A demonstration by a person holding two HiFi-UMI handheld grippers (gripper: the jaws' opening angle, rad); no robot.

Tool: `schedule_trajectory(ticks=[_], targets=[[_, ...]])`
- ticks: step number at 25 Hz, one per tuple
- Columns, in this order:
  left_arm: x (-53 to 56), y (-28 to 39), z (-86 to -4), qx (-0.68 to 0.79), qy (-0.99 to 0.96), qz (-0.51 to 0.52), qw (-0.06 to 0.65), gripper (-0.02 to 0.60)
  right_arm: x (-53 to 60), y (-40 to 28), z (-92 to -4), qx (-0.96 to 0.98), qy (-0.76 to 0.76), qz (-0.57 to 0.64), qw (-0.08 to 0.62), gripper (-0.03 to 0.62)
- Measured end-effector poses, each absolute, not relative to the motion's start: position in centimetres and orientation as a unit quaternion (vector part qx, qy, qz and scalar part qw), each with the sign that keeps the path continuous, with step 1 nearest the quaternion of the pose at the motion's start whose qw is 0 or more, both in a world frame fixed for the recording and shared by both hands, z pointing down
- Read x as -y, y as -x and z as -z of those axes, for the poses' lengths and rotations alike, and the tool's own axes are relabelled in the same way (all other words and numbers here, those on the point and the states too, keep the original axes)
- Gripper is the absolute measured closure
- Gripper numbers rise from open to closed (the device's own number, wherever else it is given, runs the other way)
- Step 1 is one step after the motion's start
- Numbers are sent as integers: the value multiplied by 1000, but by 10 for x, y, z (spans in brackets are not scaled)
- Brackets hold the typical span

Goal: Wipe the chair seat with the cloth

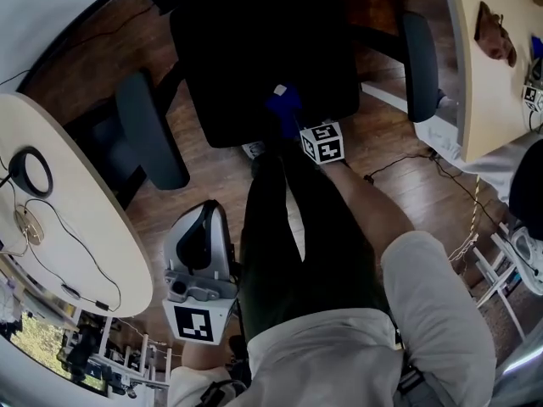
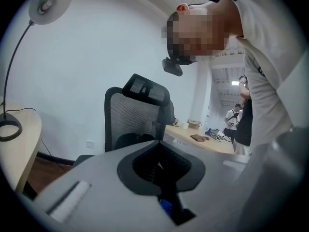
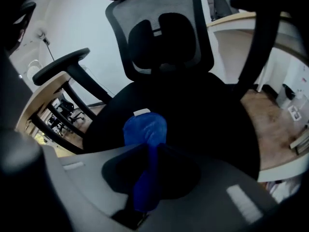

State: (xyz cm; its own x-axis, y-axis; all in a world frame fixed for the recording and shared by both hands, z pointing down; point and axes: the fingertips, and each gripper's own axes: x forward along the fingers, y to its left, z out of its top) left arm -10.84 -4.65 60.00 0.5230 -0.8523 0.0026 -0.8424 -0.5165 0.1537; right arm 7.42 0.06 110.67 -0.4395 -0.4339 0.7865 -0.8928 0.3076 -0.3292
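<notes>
The black chair seat fills the top middle of the head view and spreads dark below the mesh back in the right gripper view. A blue cloth with a small white tag lies bunched on the seat's front part. My right gripper, under its marker cube, is shut on the cloth, which trails back between the jaws. My left gripper hangs low at the left beside my leg, away from the seat. Its jaws look shut with nothing in them.
Grey armrests flank the seat. A curved desk with a ring lamp base and cables stands at the left, another desk at the right. Wooden floor lies below. A mesh chair back faces the left gripper.
</notes>
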Motion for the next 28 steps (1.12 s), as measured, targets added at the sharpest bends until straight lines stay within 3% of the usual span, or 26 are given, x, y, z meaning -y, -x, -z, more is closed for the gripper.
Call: schedule_trajectory(ticks=[4, 8, 14, 17, 20, 22, 25, 28], targets=[[46, 97, -601, 479, -874, 34, 69, 548, -5, -178, -1106, 718, -494, -392, 295, 526], [45, 87, -600, 476, -876, 36, 69, 548, -5, -235, -1097, 697, -527, -384, 298, 526], [39, 81, -553, 478, -874, 31, 83, 548, -1, -198, -1034, 734, -499, -346, 305, 526], [54, 84, -460, 475, -877, 26, 73, 548, 32, -156, -887, 753, -511, -342, 236, 526], [123, 92, -303, 461, -887, 38, -12, 548, 157, -105, -642, 792, -535, -280, 95, 526], [133, 82, -188, 451, -890, 42, -59, 548, 186, -106, -464, 815, -543, -203, 11, 525], [90, 81, -77, 451, -887, 47, -90, 548, 136, -117, -253, 828, -542, -129, -63, 525], [43, 95, -14, 459, -877, 74, -122, 548, 69, -118, -109, 841, -526, -23, -127, 525]])
